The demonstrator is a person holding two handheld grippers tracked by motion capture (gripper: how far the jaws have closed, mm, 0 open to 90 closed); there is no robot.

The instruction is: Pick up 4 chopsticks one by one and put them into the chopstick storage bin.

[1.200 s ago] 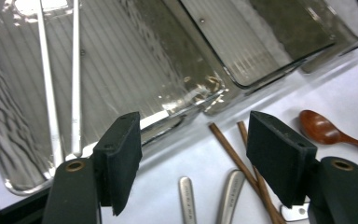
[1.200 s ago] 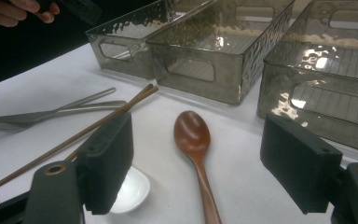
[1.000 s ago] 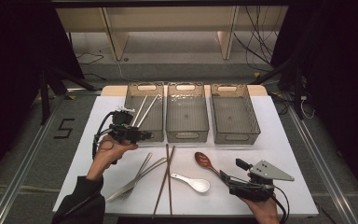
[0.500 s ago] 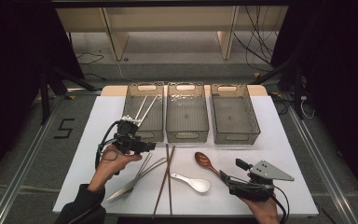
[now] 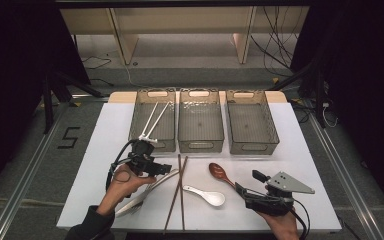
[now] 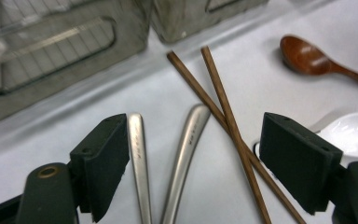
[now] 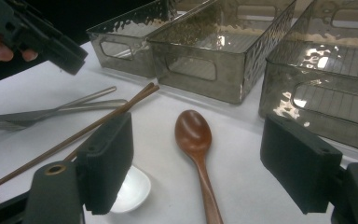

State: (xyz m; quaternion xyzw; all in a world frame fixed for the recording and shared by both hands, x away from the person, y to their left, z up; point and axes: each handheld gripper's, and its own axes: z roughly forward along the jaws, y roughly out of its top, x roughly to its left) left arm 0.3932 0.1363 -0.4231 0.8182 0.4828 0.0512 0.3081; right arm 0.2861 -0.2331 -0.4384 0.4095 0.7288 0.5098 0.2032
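Note:
My left gripper (image 5: 166, 170) hovers open just over two metal utensil handles (image 6: 186, 149), which lie between its jaws untouched; the jaws have just been opening. A pair of brown chopsticks (image 5: 180, 190) crosses right beside them. My right gripper (image 5: 247, 182) rests open near the front right, its jaws on either side of a brown wooden spoon (image 7: 193, 133) without touching it. A white ceramic spoon (image 5: 207, 195) lies between the chopsticks and the right gripper.
Three smoky clear bins stand in a row at the back: left bin (image 5: 136, 120), middle bin (image 5: 200, 145), right bin (image 5: 252, 146). White chopsticks (image 5: 152, 119) lean in the left bin. A fork (image 7: 9, 122) lies at the front left.
My left gripper has come away from the front of the left bin, toward the person and lower, and now sits over the metal handles. The right gripper has stayed put.

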